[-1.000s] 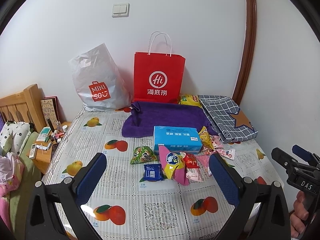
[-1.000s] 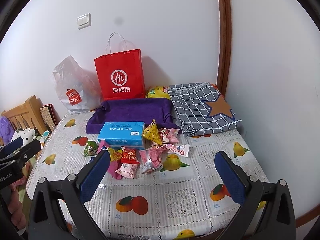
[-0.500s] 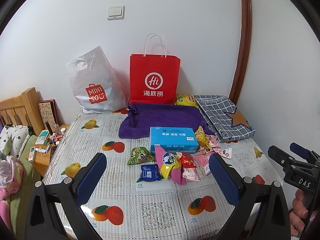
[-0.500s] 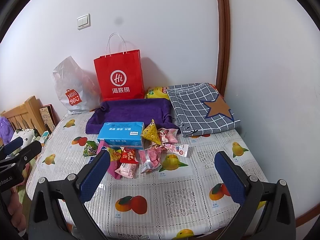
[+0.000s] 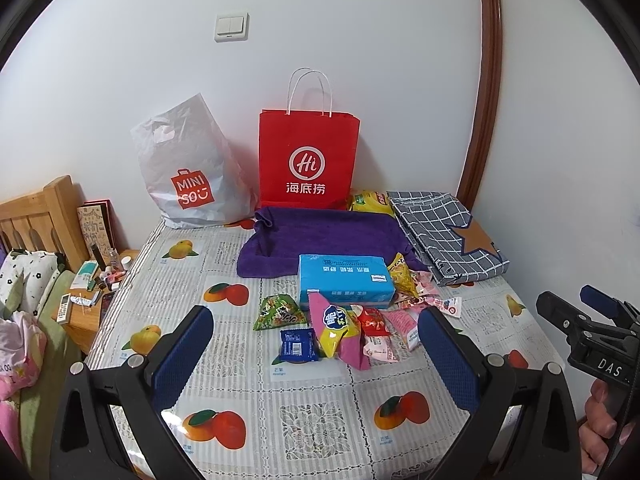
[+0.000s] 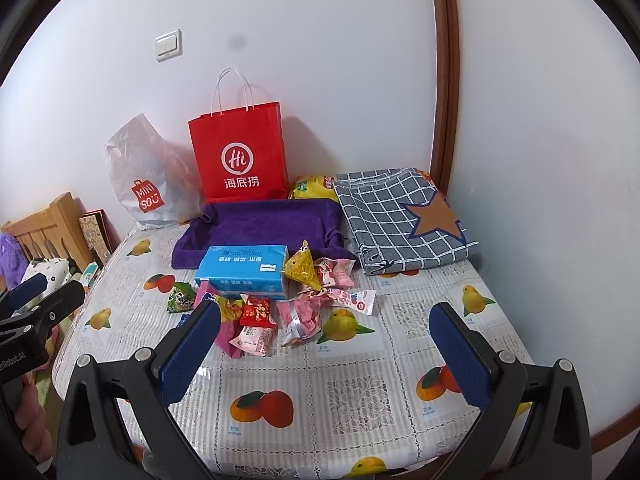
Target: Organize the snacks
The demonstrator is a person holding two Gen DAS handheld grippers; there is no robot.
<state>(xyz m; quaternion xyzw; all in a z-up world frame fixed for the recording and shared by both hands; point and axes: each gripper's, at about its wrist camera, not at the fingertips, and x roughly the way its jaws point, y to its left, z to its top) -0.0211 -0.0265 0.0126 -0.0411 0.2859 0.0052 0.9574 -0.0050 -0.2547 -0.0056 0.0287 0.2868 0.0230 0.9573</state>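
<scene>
Hovering wide open and empty over the fruit-print tablecloth (image 5: 320,412) — left gripper (image 5: 316,346), right gripper (image 6: 324,340) — short of the snack packets (image 6: 280,312) heaped against the blue tissue box (image 5: 344,282), risked pinching two slippery overlapping wrappers together.

Left tongs (image 5: 316,354) and right tongs (image 6: 324,354) gape wide, level, holding nothing.

I see a fruit-print tablecloth (image 5: 320,412) beneath everything. At the wall stand a red paper bag (image 5: 308,160) and, just beside it, a white plastic bag (image 5: 188,176). Before them lies a purple towel (image 5: 320,236); a checked grey cloth (image 6: 400,220) lies beside it. A light switch (image 5: 231,26) sits on the wall above.
</scene>
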